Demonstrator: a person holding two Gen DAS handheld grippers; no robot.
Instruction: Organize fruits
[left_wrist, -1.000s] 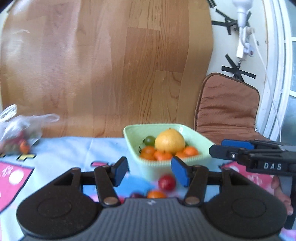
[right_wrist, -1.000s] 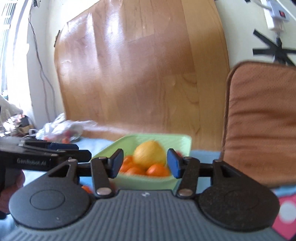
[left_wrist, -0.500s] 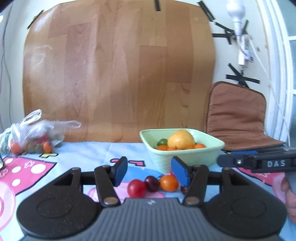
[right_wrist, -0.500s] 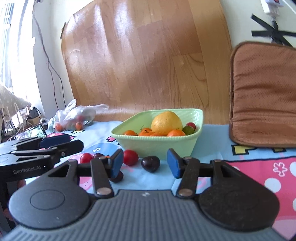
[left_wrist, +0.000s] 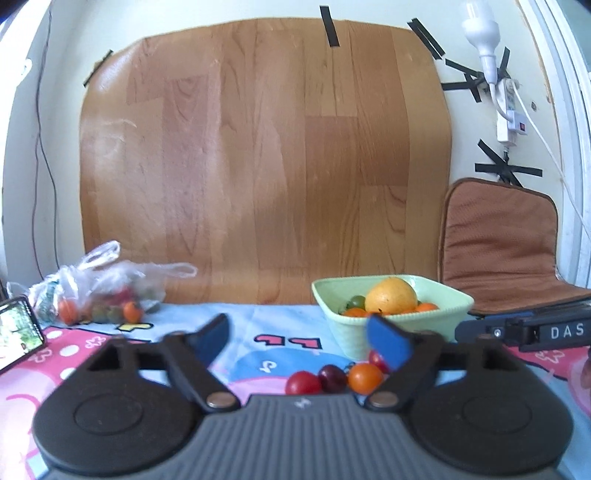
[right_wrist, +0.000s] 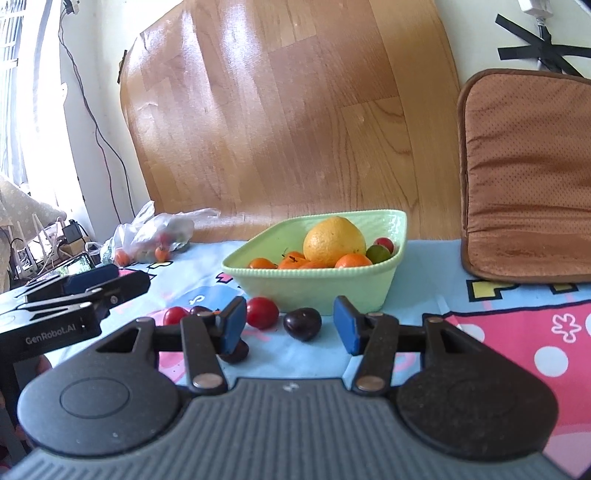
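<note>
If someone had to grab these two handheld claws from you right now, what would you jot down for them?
Left gripper: jaws have just been opening, nothing between them. Right gripper: open, empty, aimed at the dark plum.
Green bowl already holds the big orange and several small fruits.
Left to do: the loose fruits on the mat in front of the bowl, including a red tomato, an orange tomato and the plum. A plastic bag at far left holds more fruit.
</note>
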